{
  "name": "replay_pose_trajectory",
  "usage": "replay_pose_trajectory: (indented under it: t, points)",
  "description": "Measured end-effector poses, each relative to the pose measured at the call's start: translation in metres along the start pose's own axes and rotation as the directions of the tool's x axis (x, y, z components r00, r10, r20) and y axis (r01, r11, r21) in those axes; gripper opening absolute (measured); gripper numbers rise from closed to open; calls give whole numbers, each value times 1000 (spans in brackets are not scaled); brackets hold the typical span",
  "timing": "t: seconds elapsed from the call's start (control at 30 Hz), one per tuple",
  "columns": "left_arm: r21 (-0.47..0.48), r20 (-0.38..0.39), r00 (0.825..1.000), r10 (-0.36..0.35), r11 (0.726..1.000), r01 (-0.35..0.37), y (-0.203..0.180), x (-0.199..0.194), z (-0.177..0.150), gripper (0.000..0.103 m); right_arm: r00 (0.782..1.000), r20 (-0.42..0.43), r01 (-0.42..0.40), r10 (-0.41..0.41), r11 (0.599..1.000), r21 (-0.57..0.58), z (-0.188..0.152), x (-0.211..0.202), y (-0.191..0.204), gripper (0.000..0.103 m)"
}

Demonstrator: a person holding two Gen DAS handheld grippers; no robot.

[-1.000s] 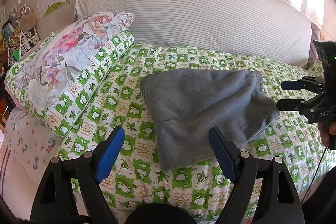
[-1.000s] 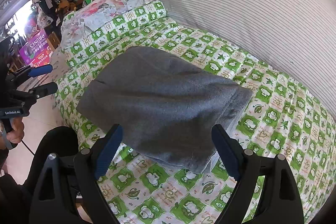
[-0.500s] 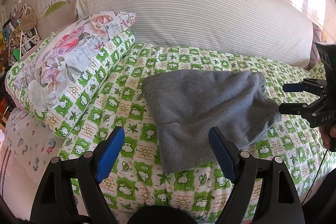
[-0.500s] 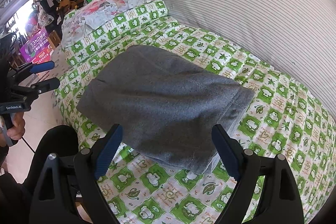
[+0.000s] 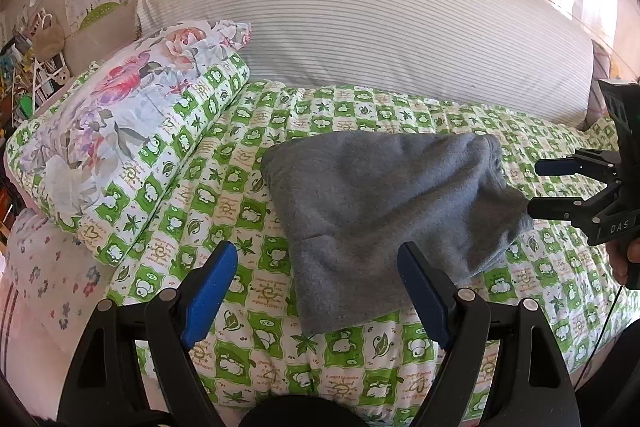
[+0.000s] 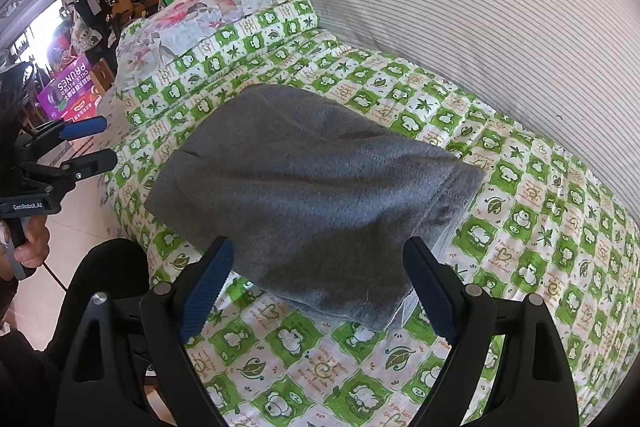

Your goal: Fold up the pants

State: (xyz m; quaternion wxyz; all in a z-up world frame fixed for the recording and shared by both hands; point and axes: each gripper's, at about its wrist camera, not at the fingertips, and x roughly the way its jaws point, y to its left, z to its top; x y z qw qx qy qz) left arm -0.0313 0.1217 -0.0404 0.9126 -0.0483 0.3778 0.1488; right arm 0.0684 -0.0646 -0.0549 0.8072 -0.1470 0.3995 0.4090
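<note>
The grey fleece pants (image 5: 384,211) lie folded in a compact bundle on the green-and-white quilt (image 5: 248,195); they also show in the right wrist view (image 6: 312,187). My left gripper (image 5: 320,291) is open and empty, held just short of the bundle's near edge; it shows at the left of the right wrist view (image 6: 92,143). My right gripper (image 6: 320,291) is open and empty, close to the bundle's near corner; in the left wrist view (image 5: 540,187) it hovers beside the bundle's right end.
A floral pillow on a rolled quilt (image 5: 120,131) lies left of the pants. A large striped white cushion (image 5: 360,27) runs along the back. Cluttered shelves and a purple box (image 6: 68,91) stand beyond the bed's left end.
Both grippers have drawn back slightly from the pants, staying open. The folded bundle has not moved.
</note>
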Motion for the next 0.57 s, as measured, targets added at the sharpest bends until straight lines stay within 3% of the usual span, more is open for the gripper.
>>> replay_pose_trajectory:
  t: [0.57]
  points:
    - [-2,-17,1000,-10,1000,10,-3,10,2,83,1000,1,-21,21,1000,17,-3,6,-6,87]
